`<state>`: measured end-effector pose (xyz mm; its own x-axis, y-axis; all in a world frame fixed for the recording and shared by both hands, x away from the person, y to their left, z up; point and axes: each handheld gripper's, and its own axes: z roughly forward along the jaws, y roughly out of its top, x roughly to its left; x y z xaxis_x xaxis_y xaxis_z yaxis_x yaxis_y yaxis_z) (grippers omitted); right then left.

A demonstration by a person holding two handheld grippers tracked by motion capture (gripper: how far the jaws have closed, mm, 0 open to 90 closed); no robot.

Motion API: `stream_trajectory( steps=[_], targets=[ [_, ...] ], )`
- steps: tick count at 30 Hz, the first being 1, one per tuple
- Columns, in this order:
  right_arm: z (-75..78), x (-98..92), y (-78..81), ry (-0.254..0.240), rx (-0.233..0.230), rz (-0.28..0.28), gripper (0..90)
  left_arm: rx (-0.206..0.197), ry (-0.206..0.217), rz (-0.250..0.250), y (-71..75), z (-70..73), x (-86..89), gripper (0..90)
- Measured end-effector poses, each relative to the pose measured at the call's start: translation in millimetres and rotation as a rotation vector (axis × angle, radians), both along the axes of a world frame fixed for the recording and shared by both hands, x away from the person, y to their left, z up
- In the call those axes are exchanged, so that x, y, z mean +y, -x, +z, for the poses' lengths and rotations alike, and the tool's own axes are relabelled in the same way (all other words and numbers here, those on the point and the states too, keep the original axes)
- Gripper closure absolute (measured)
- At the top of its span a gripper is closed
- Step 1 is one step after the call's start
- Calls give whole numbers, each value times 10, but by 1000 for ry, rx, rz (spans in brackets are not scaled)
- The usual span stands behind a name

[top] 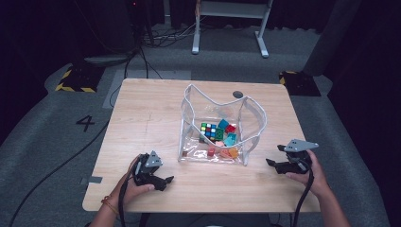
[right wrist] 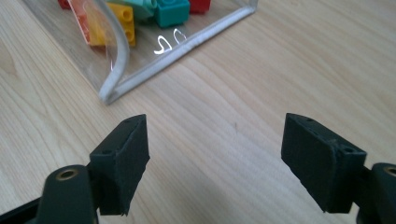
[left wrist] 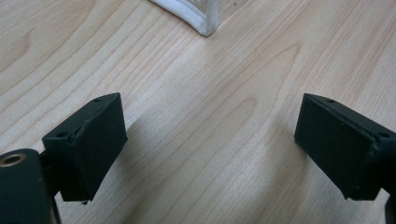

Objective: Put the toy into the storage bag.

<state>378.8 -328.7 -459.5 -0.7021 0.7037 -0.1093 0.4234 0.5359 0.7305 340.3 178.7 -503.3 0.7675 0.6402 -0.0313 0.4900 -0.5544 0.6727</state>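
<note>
A clear plastic pouch with white piping stands open in the middle of the wooden table. Inside it lie a colourful puzzle cube and several toy bricks in teal, red and orange. My left gripper rests low on the table, left of the pouch's near corner, with its jaws open and nothing between them. My right gripper hangs just right of the pouch, jaws wide open and empty above bare wood. In the right gripper view a yellow brick and a teal brick show through the pouch wall.
A small dark round mark sits near the table's far edge. Past the table stand a white frame's legs, floor cables and a yellow-and-black striped block. Bare wood lies on both sides of the pouch.
</note>
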Motion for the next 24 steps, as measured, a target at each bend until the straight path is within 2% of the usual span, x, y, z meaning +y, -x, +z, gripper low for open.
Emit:
stream_trajectory(
  steps=[5,6,12,20,23,24],
  targets=[
    [-153,-111,55,-21,32,-35,233,0,-2,0,0,1,-1,89],
    [-171,-136,64,-12,38,-35,232,0,-2,0,0,1,0,89],
    [-249,-242,130,-42,52,-66,229,0,-2,0,-1,1,0,89],
    [-348,-361,213,-76,75,-80,223,0,-2,0,0,1,0,89],
    [-375,-383,229,-71,77,-79,223,0,-2,0,0,1,0,89],
    [-396,-389,247,-85,90,-78,222,0,-1,1,0,1,-1,89]
  ],
)
